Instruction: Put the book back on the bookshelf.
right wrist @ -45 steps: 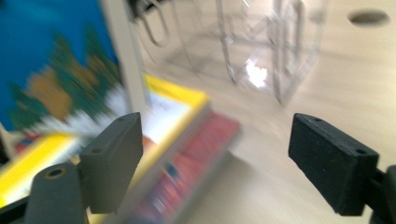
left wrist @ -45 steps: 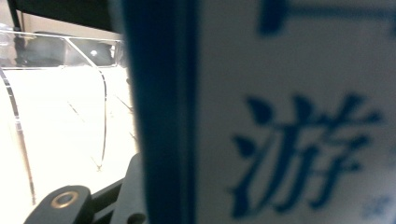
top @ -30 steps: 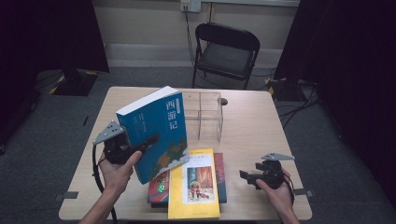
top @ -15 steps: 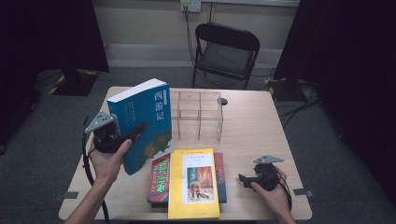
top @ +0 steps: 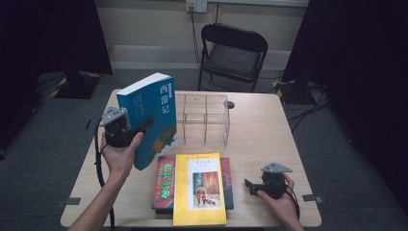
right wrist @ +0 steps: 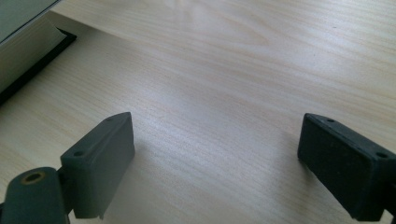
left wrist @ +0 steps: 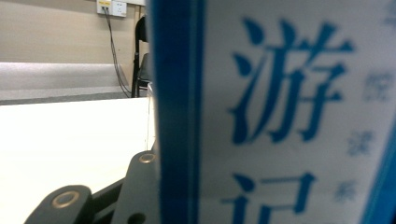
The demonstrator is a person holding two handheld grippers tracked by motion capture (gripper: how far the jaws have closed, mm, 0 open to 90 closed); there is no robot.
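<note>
Blue book upright at centre left of the high view, clamped in left tool. Best kept vertical, steered toward clear rack slots. Right tool released, resting lower right on counter.

A glossy paper-covered blue book, a clear plastic rack and a pale matt wood-grain table

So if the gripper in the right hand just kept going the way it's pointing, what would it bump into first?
Probably the stack of books. The right gripper lies low over the table, open jaws aimed at the stack's near edge, with bare wood between; depth is hard to judge.
</note>
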